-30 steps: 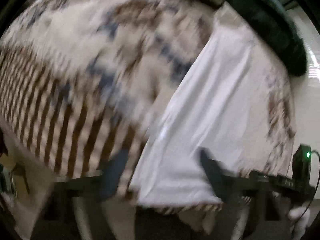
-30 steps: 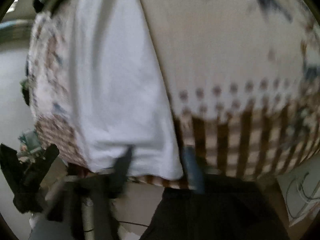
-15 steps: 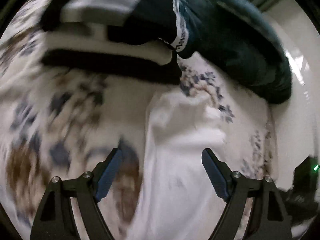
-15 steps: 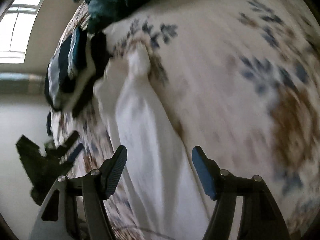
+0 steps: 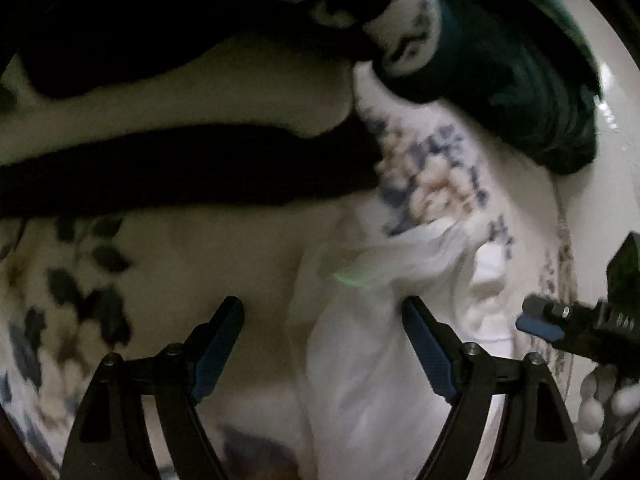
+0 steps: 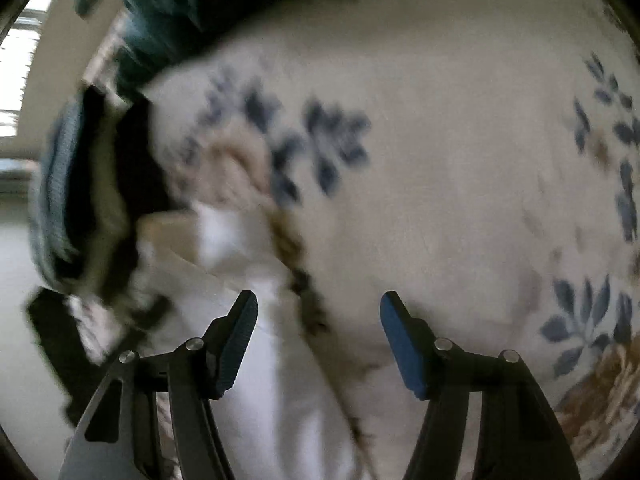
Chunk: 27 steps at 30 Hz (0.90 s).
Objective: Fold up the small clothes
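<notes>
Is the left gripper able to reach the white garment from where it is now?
Probably yes. The left gripper, its jaws closing, hangs right over the white garment, whose crumpled end lies between its fingers with nothing covering it.

Place: we seem to be in a home | Evidence: we see a cream floral cloth (image 6: 440, 184) covering the work surface, a pile of folded garments (image 5: 168, 152) and a dark green fleece (image 5: 520, 92) on it | Background: a pale wall and a bright window (image 6: 24, 40) at far left.
</notes>
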{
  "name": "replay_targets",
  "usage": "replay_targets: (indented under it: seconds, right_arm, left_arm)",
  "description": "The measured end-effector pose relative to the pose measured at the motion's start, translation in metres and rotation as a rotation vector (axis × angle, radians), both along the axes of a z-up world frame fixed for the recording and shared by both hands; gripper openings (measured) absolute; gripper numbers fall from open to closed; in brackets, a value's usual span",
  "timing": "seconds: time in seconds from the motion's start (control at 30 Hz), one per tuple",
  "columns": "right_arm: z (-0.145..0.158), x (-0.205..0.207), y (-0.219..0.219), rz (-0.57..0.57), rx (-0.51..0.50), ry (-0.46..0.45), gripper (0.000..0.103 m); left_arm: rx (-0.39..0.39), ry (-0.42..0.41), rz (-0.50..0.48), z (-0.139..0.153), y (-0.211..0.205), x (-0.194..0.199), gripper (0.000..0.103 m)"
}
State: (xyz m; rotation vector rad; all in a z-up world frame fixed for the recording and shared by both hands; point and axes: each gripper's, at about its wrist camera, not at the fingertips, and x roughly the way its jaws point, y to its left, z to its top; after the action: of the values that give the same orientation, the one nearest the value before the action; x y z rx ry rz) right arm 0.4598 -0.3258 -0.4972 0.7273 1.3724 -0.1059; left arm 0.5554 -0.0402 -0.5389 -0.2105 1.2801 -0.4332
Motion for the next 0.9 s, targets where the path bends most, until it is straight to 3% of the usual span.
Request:
replay_targets:
  seconds: [0.03, 0.07, 0.1, 0.13, 0.17, 0.2, 0.33, 0.43, 0.47, 0.53, 0.57, 0.6, 0.63, 0.67, 0.8, 0.9]
  right_arm:
    - [0.004, 0.007, 0.0, 0.0, 0.027, -0.033, 0.066]
    - [0.002, 0.014, 0.003, 0.008, 0.051, -0.044, 0.066]
    - [-0.001, 0.022, 0.006, 0.019, 0.066, -0.041, 0.066]
    - [-0.006, 0.031, 0.012, 0.034, 0.074, -0.041, 0.057]
    - [-0.01, 0.038, 0.018, 0.053, 0.077, -0.049, 0.029]
    - [-0.015, 0.045, 0.024, 0.076, 0.072, -0.044, 0.014]
    - [-0.023, 0.062, 0.031, 0.092, -0.047, -0.06, 0.009]
    - [-0.034, 0.067, 0.033, 0.092, -0.009, -0.02, 0.009]
    - [-0.033, 0.069, 0.033, 0.1, 0.003, -0.013, 0.01]
    - [-0.027, 0.072, 0.031, 0.104, 0.035, -0.003, 0.017]
    - [-0.025, 0.071, 0.028, 0.11, 0.051, -0.002, 0.032]
    - [-0.022, 0.069, 0.025, 0.118, 0.065, -0.006, 0.045]
    - [-0.019, 0.066, 0.021, 0.124, 0.078, -0.02, 0.066]
    - [-0.017, 0.062, 0.016, 0.123, 0.085, -0.028, 0.072]
    - [-0.039, 0.06, 0.011, 0.119, 0.18, -0.009, 0.072]
    - [-0.055, 0.06, 0.016, 0.104, 0.269, -0.027, 0.073]
  left_arm:
    - [-0.032, -0.029, -0.003, 0.003, 0.0, 0.002, 0.058]
    - [-0.041, -0.04, -0.009, 0.005, -0.002, 0.005, 0.025]
    - [-0.032, -0.044, -0.013, 0.004, -0.004, 0.007, 0.017]
    - [-0.022, -0.053, -0.023, 0.004, -0.006, 0.008, 0.016]
    - [-0.009, -0.067, -0.032, 0.002, -0.008, 0.009, 0.014]
    - [-0.005, -0.069, -0.035, 0.001, -0.009, 0.009, 0.014]
    - [0.025, -0.048, -0.036, -0.015, -0.005, 0.019, 0.014]
    - [-0.015, -0.027, -0.038, -0.01, 0.001, 0.02, 0.018]
    - [-0.04, -0.014, -0.033, -0.007, 0.004, 0.019, 0.023]
    - [-0.13, 0.026, -0.015, -0.005, 0.015, 0.017, 0.047]
    - [-0.204, 0.061, 0.004, -0.008, 0.023, 0.015, 0.068]
    - [-0.245, 0.079, 0.016, -0.011, 0.026, 0.015, 0.072]
    - [-0.301, 0.104, 0.038, -0.016, 0.033, 0.015, 0.072]
    - [-0.315, 0.113, 0.048, -0.019, 0.036, 0.015, 0.072]
    - [-0.326, 0.101, 0.018, -0.024, 0.023, 0.019, 0.073]
    - [-0.263, 0.074, -0.03, -0.021, 0.005, 0.02, 0.071]
